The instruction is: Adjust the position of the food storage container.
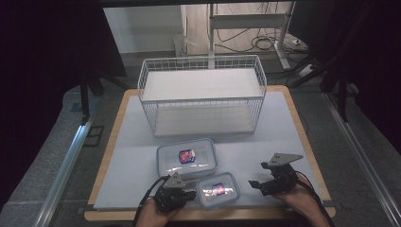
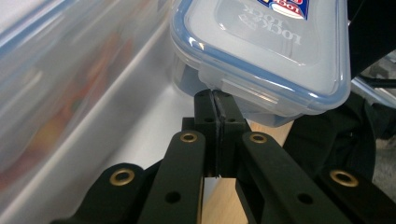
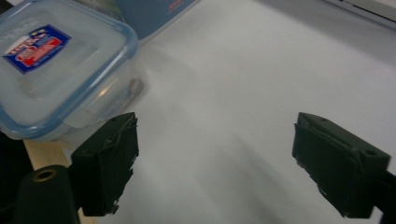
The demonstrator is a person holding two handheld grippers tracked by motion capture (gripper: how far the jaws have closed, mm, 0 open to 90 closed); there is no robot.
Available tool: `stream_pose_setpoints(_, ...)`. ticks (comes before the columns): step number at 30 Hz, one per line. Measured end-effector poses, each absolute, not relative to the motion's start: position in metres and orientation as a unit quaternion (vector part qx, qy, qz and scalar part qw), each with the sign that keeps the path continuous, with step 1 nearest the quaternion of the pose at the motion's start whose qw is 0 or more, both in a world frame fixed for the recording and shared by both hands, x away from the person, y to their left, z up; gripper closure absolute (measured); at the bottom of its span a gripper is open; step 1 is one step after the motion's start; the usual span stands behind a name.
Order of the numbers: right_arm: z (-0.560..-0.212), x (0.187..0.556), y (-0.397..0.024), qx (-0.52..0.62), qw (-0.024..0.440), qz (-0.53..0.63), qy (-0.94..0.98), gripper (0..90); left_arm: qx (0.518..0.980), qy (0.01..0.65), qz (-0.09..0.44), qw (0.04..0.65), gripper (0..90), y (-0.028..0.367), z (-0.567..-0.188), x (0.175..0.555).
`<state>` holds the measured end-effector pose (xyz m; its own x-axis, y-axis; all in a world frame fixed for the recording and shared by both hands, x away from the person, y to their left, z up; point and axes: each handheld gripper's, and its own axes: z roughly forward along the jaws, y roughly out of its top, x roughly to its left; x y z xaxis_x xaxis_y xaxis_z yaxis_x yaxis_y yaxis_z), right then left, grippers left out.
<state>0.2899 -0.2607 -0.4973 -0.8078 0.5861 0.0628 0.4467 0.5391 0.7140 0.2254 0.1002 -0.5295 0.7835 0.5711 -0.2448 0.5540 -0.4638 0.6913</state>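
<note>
Two boxes (image 1: 218,189) (image 1: 187,158), one basket (image 1: 202,94). Left gripper (image 1: 191,194) shut at the small box's latch, contact unclear; right gripper (image 1: 255,175) wide.

Dim dark surround, lit white table (image 1: 283,123), blurred close-ups

Wooden table (image 1: 111,142), white mat (image 1: 283,127), wire basket (image 1: 202,94), two lidded plastic containers (image 1: 187,158)

Left gripper (image 2: 216,100) with jaws pressed flat together, tips touching the side latch flap of the small clear container (image 2: 261,51), nothing visibly pinched between them. Blue-rimmed lid on. At left, a blurred larger container (image 2: 56,93), probably.
</note>
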Motion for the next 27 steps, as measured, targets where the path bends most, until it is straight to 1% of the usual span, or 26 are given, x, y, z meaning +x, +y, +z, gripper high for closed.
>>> stream_pose_setpoints(5, -0.491, 0.291, -0.262, 0.293, 0.097, 0.389, 0.868, 24.0, 0.859, 0.32, 0.013, 0.399, 89.9, 0.085, -0.528, 0.233)
stream_pose_setpoints(8, -0.487, 0.289, -0.261, 0.279, 0.092, 0.396, 0.87, 33.8, 0.858, 0.323, 0.017, 0.399, 89.2, 0.088, -0.526, 0.233)
stream_pose_setpoints(9, -0.485, 0.288, -0.259, 0.274, 0.089, 0.399, 0.87, 37.4, 0.861, 0.327, 0.044, 0.387, 89.0, 0.095, -0.522, 0.23)
stream_pose_setpoints(10, -0.483, 0.287, -0.256, 0.267, 0.085, 0.404, 0.871, 42.0, 0.863, 0.327, 0.061, 0.38, 88.5, 0.099, -0.519, 0.228)
stream_pose_setpoints(12, -0.478, 0.285, -0.248, 0.259, 0.064, 0.413, 0.87, 48.5, 0.858, 0.332, 0.073, 0.385, 85.4, 0.111, -0.515, 0.222)
stream_pose_setpoints(13, -0.476, 0.285, -0.242, 0.254, 0.057, 0.418, 0.87, 51.0, 0.854, 0.336, 0.079, 0.389, 83.0, 0.117, -0.514, 0.219)
stream_pose_setpoints(15, -0.474, 0.282, -0.23, 0.234, 0.048, 0.422, 0.875, 56.7, 0.852, 0.339, 0.095, 0.387, 75.0, 0.128, -0.513, 0.213)
stream_pose_setpoints(16, -0.474, 0.282, -0.23, 0.234, 0.048, 0.422, 0.875, 56.7, 0.852, 0.339, 0.095, 0.387, 70.6, 0.128, -0.513, 0.213)
stream_pose_setpoints(17, -0.471, 0.28, -0.215, 0.208, 0.045, 0.416, 0.884, 66.0, 0.85, 0.341, 0.102, 0.389, 65.3, 0.137, -0.513, 0.207)
stream_pose_setpoints(18, -0.471, 0.28, -0.215, 0.208, 0.045, 0.416, 0.884, 66.0, 0.85, 0.341, 0.102, 0.389, 59.3, 0.137, -0.513, 0.207)
stream_pose_setpoints(19, -0.47, 0.276, -0.199, 0.185, 0.043, 0.411, 0.892, 75.4, 0.849, 0.34, 0.109, 0.39, 55.2, 0.145, -0.513, 0.202)
stream_pose_setpoints(22, -0.473, 0.272, -0.175, 0.159, 0.02, 0.397, 0.904, 86.5, 0.844, 0.343, 0.111, 0.397, 43.2, 0.152, -0.512, 0.198)
stream_pose_setpoints(23, -0.473, 0.272, -0.175, 0.159, 0.02, 0.397, 0.904, 86.5, 0.842, 0.341, 0.113, 0.403, 43.2, 0.155, -0.51, 0.197)
stream_pose_setpoints(24, -0.476, 0.268, -0.159, 0.139, 0.012, 0.388, 0.911, 89.3, 0.833, 0.337, 0.117, 0.423, 38.6, 0.162, -0.505, 0.195)
stream_pose_setpoints(27, -0.479, 0.264, -0.138, 0.118, 0.0, 0.379, 0.918, 89.3, 0.819, 0.336, 0.125, 0.447, 35.3, 0.173, -0.499, 0.193)
